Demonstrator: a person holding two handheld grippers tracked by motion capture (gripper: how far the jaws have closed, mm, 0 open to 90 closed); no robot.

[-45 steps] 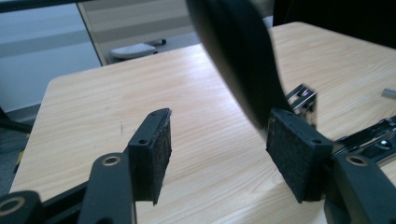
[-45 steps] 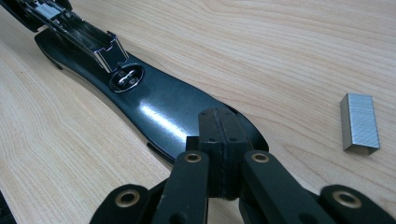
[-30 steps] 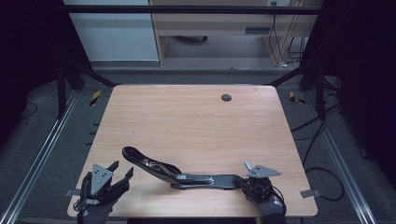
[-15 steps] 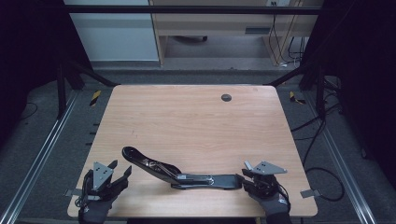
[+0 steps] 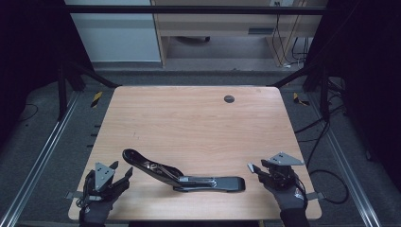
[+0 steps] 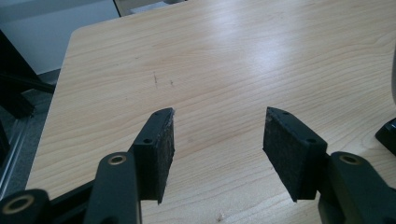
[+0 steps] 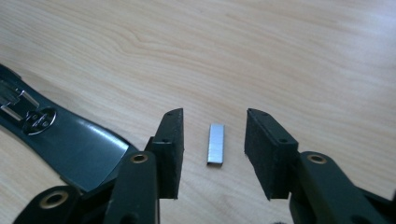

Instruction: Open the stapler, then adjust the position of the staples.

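A black stapler (image 5: 189,176) lies swung open flat near the table's front edge, its metal staple channel facing up. My right gripper (image 5: 257,166) hovers just right of the stapler's base (image 7: 70,140). Its jaws have just been opening and now stand wide. A short silver strip of staples (image 7: 215,143) lies on the wood between and below them, touched by neither pad; in its own view the right gripper (image 7: 214,116) frames it. My left gripper (image 5: 122,169) sits at the front left, its jaws apart over bare wood in the left gripper view (image 6: 218,126).
The wooden table (image 5: 189,123) has a round cable hole (image 5: 229,99) near its far edge. The stapler's black end (image 6: 387,135) shows at the right of the left gripper view. Metal rails and cables run along both sides of the table.
My right gripper has opened, lifted and drawn to the right, away from the stapler's end. The left gripper and the stapler have stayed put.
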